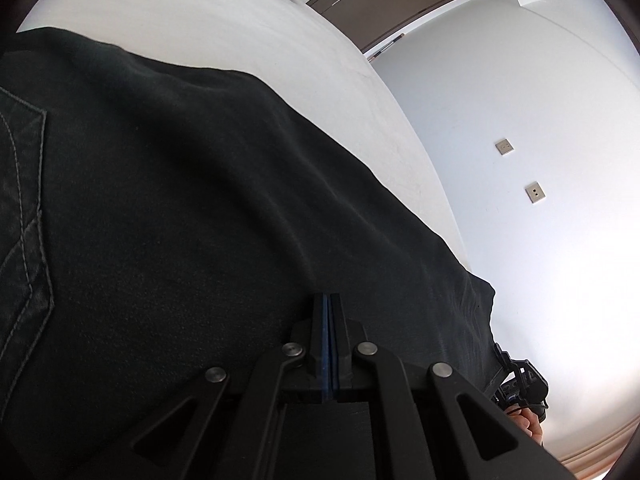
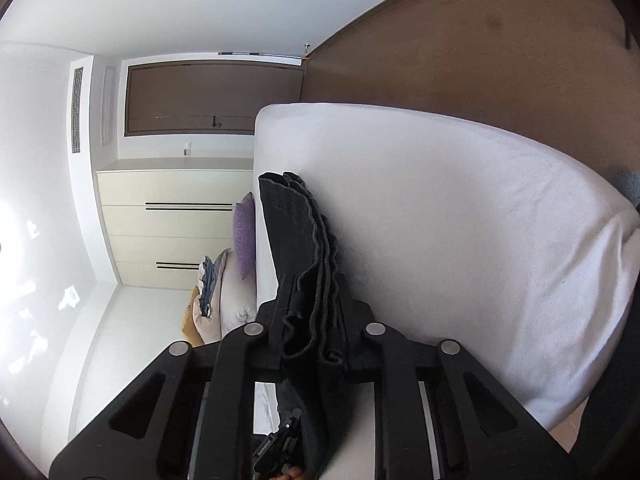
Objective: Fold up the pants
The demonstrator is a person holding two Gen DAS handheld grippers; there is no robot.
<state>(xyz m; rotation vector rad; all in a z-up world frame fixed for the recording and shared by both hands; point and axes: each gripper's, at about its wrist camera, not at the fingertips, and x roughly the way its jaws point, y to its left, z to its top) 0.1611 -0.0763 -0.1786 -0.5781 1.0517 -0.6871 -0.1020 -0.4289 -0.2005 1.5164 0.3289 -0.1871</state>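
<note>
Spreading across the white bed (image 1: 208, 16), the dark pants (image 1: 168, 200) cover most of the left wrist view, lying flat with a stitched back pocket (image 1: 24, 208) toward the left of that view and their far edge running diagonally along the bare mattress toward its side edge. In the right wrist view the pants (image 2: 296, 224) appear edge-on as several stacked layers along the bed's (image 2: 460, 220) side edge. The cloth looks like soft, fairly heavy denim: it will likely drape and sag wherever unsupported, and stacked layers may slide apart unless pinched together. Thick seams and hems seem the surest grip points.

The right gripper (image 2: 316, 320) is clamped on the bunched layered edge, fabric filling the gap between its jaws. The left gripper (image 1: 329, 312) shows its jaws pressed together with only a thin blue line between them; whether cloth is caught there I cannot tell.
</note>
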